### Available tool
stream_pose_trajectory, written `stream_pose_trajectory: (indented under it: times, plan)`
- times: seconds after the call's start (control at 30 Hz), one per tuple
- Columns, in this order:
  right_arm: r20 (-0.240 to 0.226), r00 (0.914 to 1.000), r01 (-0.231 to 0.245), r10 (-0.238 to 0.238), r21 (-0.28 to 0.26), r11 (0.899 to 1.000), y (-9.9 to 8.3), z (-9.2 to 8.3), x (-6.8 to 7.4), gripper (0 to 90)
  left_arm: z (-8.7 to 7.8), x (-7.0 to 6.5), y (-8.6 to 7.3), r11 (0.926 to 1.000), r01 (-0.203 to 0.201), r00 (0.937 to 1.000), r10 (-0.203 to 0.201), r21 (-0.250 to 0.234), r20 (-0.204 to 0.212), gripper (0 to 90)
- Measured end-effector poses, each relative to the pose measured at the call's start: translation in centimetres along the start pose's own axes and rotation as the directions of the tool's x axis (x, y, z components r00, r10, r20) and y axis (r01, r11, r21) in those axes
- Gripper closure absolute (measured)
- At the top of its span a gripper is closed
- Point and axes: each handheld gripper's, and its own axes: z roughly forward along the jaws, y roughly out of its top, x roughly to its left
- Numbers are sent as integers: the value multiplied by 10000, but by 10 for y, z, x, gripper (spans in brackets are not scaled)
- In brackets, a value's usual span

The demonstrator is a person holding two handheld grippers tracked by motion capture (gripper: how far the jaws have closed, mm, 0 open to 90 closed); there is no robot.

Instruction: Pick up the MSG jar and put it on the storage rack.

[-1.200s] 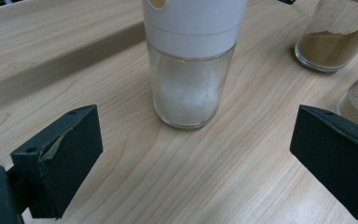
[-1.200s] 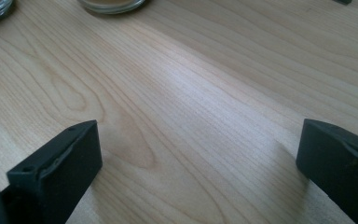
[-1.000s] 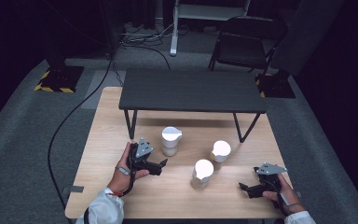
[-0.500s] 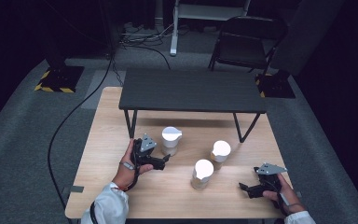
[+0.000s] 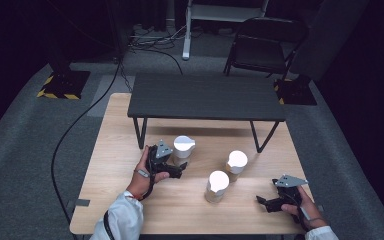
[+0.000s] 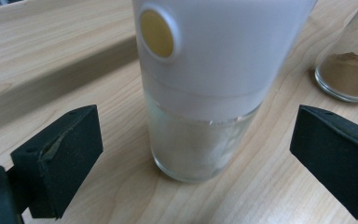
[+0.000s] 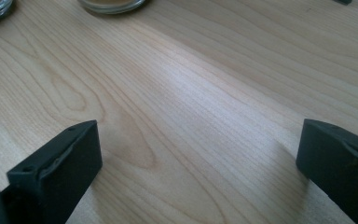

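On the wooden table (image 5: 110, 180), the white-capped jar (image 6: 200, 88) stands upright between the left gripper (image 6: 196, 158) jaws

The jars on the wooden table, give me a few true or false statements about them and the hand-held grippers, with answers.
1. Three white-lidded jars stand on the wooden table. True.
2. The left hand-held gripper is clamped shut on the jar with the yellow dot. False: its jaws stand open on either side of it, not touching.
3. The right hand-held gripper is open over bare wood. True.
4. The jar beside it holds brown powder. True.
5. The jar with the yellow dot lies on its side. False: it stands upright.
6. The right hand-held gripper holds a jar. False: nothing is between its jaws.
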Motion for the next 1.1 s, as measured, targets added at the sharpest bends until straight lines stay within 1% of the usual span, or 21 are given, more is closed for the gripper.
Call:
stream_pose_trajectory:
  times: [0.1, 0.17, 0.4, 0.67, 0.83, 0.93, 0.97, 1.0, 1.07, 1.1]
  plan:
    - [-4, 10000, 2, -2, -2, 10000, 0, 0, 0, 0, 4, 0, 2, 10000, 3, 10000, -3, -22, 42, 20]
    - [0, 10000, 4, -4, -1, 10000, 0, 0, 0, 0, 7, 1, 2, 10000, 79, 9999, -78, -47, 115, 20]
    - [-3, 10000, 3, -3, -2, 10000, 0, 0, 0, 0, 16, 1, 5, 9998, 155, 9998, -153, -83, 160, 21]
    - [0, 10000, 0, 0, -3, 10000, 0, 0, 0, 0, 23, 0, 5, 9993, 319, 9994, -317, -201, 106, 26]
    - [-1, 10000, 4, -4, -1, 10000, 0, 0, 0, 0, 26, -3, 5, 9993, 221, 9997, -223, -291, -67, 43]
    - [0, 10000, 4, -4, -1, 10000, 0, 0, 0, 0, 27, -4, 3, 9987, 265, 9996, -268, -426, -48, 80]
    - [1, 10000, 4, -4, -3, 10000, 0, 0, 0, 0, 28, -3, 3, 9986, 272, 9996, -273, -456, -19, 122]
    - [1, 10000, 4, -4, -3, 10000, 0, 0, 0, 0, 28, -4, 3, 9986, 265, 9996, -267, -447, -31, 122]
    - [-3, 10000, 2, -2, -3, 10000, 0, 0, 0, 0, 30, -4, 2, 9984, 305, 9995, -306, -481, -30, 195]
    - [-3, 10000, 2, -2, -3, 10000, 0, 0, 0, 0, 30, -3, 2, 9983, 343, 9994, -343, -471, 7, 195]
